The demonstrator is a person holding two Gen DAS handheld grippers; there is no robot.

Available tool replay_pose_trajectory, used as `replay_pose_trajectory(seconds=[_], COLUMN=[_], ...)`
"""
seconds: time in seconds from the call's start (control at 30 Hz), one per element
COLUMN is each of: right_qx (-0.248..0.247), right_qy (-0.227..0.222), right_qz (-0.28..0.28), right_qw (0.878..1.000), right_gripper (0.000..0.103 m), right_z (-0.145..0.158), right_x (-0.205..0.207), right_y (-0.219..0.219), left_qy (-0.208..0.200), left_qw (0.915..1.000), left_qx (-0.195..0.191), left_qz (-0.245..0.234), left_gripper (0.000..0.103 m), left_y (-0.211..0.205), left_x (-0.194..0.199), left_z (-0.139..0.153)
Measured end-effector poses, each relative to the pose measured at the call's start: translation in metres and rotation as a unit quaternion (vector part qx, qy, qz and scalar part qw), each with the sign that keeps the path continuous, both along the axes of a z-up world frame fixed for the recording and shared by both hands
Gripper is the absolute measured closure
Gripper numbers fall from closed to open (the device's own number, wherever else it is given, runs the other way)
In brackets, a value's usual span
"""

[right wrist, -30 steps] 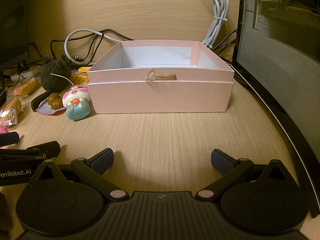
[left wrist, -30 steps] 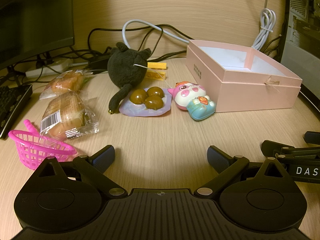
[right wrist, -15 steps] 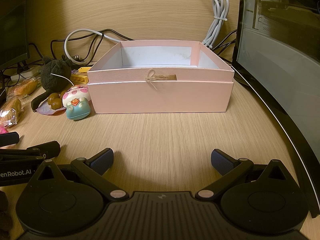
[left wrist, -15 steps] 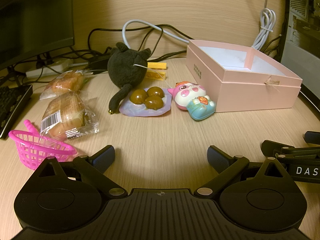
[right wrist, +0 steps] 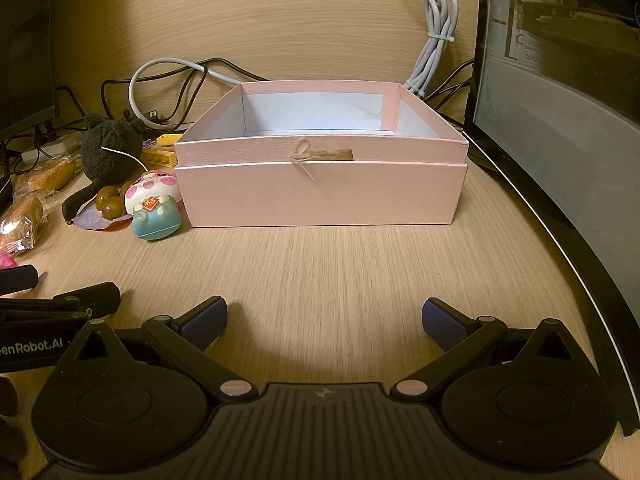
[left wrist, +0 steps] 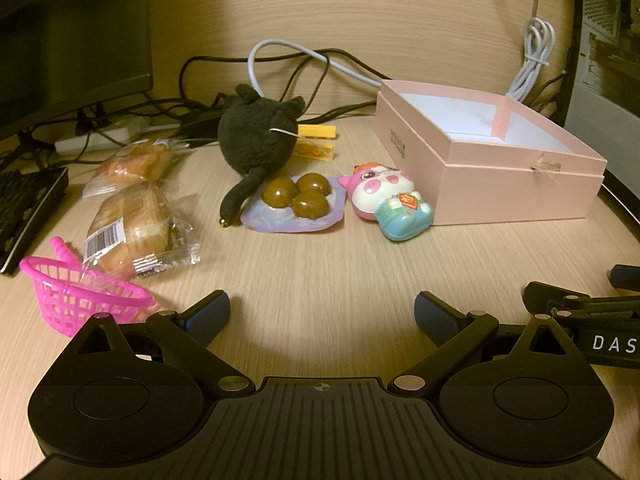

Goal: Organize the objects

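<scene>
An open pink box (right wrist: pixel 320 196) (left wrist: pixel 516 188) stands on the wooden desk with nothing visible inside. Left of it lie a pink-and-blue cat toy (left wrist: pixel 390 202) (right wrist: pixel 154 208), a purple plate with three brown balls (left wrist: pixel 296 204), a black plush cat (left wrist: pixel 260 136) (right wrist: pixel 110 148), yellow bricks (left wrist: pixel 316 140), two wrapped buns (left wrist: pixel 132 224) and a pink basket (left wrist: pixel 80 300). My left gripper (left wrist: pixel 322 314) is open near the desk's front, short of the toys. My right gripper (right wrist: pixel 325 320) is open, facing the box front, nothing between its fingers.
A monitor (left wrist: pixel 72 40) and keyboard (left wrist: pixel 24 208) stand at the left. Cables (left wrist: pixel 288 56) run along the back wall. A computer case (right wrist: pixel 560 100) flanks the box on the right. Bare desk lies between both grippers and the objects.
</scene>
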State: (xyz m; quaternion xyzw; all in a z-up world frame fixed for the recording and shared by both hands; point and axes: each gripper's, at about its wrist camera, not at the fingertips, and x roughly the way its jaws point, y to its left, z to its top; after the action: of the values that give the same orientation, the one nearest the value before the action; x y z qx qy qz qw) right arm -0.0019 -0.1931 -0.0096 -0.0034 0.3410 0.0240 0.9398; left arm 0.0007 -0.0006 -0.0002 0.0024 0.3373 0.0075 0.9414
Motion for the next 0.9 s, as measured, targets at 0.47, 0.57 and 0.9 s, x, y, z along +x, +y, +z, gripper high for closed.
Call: replay_pose_trajectory(seconds=[0.47, 0.57, 0.9], right_qx=[-0.001, -0.002, -0.007], right_qy=[0.041, 0.044, 0.075], right_qz=[0.022, 0.009, 0.010], right_qw=[0.999, 0.999, 0.997], right_gripper=[0.000, 0.000, 0.000], right_z=[0.005, 0.005, 0.009], right_x=[-0.001, -0.003, 0.005], right_y=[-0.002, 0.000, 0.001], left_qy=[0.001, -0.035, -0.001], left_qw=[0.9982, 0.9955, 0.9655], left_qx=[-0.055, -0.043, -0.020], left_qz=[0.023, 0.076, 0.260], left_gripper=[0.003, 0.003, 0.003], left_y=[0.035, 0.077, 0.256], left_x=[-0.027, -0.052, -0.081], left_z=[0.030, 0.055, 0.051])
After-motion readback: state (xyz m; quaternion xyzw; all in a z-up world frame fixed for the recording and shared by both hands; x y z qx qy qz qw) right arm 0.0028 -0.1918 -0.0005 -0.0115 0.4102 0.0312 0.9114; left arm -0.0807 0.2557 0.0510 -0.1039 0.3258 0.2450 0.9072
